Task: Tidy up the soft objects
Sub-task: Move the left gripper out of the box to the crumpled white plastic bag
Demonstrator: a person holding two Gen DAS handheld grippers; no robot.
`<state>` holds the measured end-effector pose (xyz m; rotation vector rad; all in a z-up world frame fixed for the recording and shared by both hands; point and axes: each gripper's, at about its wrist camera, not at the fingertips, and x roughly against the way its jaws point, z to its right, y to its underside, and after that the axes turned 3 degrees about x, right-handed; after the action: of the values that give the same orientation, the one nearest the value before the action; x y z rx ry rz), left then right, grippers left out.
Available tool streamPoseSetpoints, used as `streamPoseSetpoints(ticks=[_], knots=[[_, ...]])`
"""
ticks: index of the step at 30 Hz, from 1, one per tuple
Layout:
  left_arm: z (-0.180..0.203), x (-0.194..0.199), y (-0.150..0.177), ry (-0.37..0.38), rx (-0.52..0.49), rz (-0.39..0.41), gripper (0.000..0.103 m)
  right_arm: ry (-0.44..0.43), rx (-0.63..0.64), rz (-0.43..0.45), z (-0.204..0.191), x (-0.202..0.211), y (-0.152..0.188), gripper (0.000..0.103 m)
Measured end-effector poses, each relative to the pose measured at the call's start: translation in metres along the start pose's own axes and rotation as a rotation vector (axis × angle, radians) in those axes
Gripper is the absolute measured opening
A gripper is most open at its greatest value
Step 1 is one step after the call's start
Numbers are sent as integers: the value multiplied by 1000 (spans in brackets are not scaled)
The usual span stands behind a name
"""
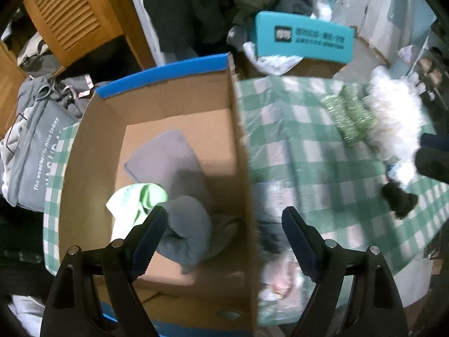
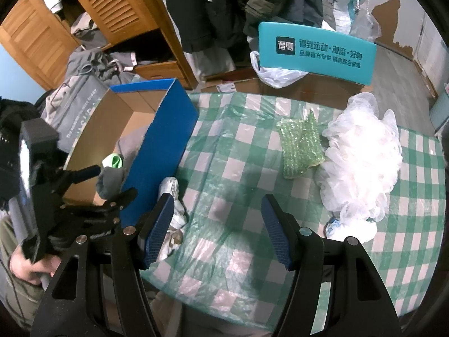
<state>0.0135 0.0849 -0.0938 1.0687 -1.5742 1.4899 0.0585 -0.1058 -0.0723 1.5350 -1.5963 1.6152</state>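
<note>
Our left gripper [image 1: 224,241] is wide open and holds nothing, right over the wall of the cardboard box [image 1: 241,151]. The gray sock [image 1: 188,224] already lies inside. Our right gripper [image 2: 216,230] is half open and empty above the counter [image 2: 238,185]. The fluffy white mesh [image 2: 362,163] and green bubble wrap [image 2: 300,146] wait there; a clumsy grab may push them off the edge

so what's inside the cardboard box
In the cardboard box: a flat grey cloth, a white-green cloth, a rolled grey garment. The floor beneath them is hidden.
</note>
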Motion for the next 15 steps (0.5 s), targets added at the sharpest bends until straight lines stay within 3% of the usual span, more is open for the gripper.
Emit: streamPoseSetpoints(ticks=[5, 9, 12, 15], knots=[[18, 8, 8, 78, 20, 12, 85, 4, -7, 14, 6, 11, 9, 65], [28, -2, 13, 118, 50, -32, 85, 11, -27, 25, 17, 21, 19, 65], [35, -10, 17, 126, 63, -68, 85, 17, -38, 30, 25, 26, 25, 65], [44, -14, 19, 88, 53, -70, 86, 23, -56, 30, 34, 29, 31, 65]])
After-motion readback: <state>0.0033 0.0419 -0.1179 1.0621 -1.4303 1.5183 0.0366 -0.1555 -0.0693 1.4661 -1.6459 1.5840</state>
